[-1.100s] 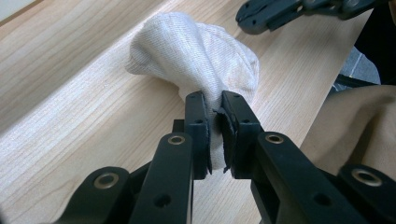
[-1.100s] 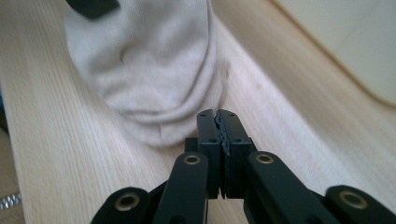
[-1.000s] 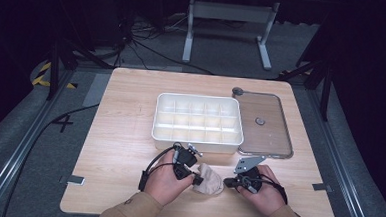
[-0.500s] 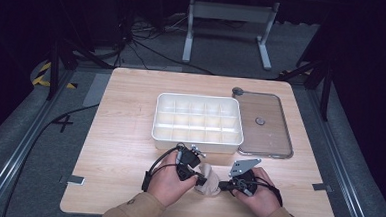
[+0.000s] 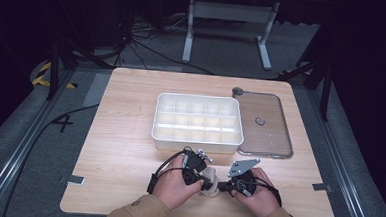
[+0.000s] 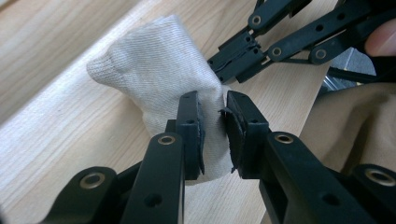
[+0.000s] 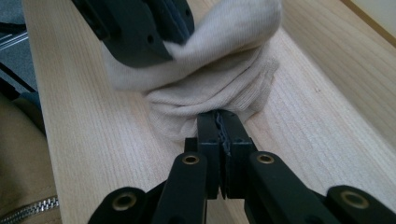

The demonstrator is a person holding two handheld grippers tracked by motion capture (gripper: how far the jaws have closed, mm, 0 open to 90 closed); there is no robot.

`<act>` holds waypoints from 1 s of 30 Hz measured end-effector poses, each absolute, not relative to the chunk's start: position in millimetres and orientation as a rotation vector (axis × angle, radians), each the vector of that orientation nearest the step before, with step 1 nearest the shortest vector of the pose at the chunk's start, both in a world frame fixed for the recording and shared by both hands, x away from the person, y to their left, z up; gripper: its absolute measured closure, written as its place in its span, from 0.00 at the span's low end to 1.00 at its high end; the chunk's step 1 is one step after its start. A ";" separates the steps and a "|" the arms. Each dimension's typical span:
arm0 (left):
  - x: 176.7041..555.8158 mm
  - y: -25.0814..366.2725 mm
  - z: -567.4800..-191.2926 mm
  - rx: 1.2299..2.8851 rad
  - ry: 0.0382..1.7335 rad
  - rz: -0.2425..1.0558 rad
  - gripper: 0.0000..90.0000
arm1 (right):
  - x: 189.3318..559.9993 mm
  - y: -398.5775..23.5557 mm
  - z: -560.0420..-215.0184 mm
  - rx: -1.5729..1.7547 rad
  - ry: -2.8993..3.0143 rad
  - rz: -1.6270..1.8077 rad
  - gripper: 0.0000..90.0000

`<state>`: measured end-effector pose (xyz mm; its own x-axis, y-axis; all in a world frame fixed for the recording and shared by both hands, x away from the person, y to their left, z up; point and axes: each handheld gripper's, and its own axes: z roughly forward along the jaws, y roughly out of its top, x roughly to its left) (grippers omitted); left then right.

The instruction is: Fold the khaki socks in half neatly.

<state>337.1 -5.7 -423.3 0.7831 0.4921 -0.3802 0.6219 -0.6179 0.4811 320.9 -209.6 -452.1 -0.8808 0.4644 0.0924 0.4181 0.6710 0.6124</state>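
Low in the high view, near the desk's [image 5: 129, 135] front edge, a cream knitted sock [image 5: 210, 181] lies bunched between the two hands. The right tool [image 7: 219, 122] is pressed together on the sock's edge, pinching a fold of fabric — probably to anchor it while the other end is worked. The left tool [image 6: 212, 123] has just been opening; its jaws stand a little apart with the cloth between them, the pads seemingly no longer squeezing, as if letting go to take a new hold. The sock looks ribbed, soft and doubled over into a rounded lump. Higher in the frame sit a white compartment box [image 5: 198, 122] and its clear lid [image 5: 272, 137] — both untouched.
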 end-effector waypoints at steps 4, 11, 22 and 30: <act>335.6 -9.5 -426.9 2.367 0.810 -0.306 0.83 | 321.7 -211.6 -450.3 0.749 2.805 1.001 0.96; 334.6 -13.6 -431.3 2.365 0.798 -0.317 0.82 | 323.0 -214.0 -447.7 0.754 2.804 0.999 0.96; 334.8 -14.6 -432.5 2.368 0.796 -0.318 0.83 | 320.5 -216.4 -425.3 0.726 2.661 1.141 0.98; 333.9 -15.5 -432.2 2.372 0.794 -0.308 0.83 | 317.6 -208.5 -421.9 0.696 2.613 1.248 0.97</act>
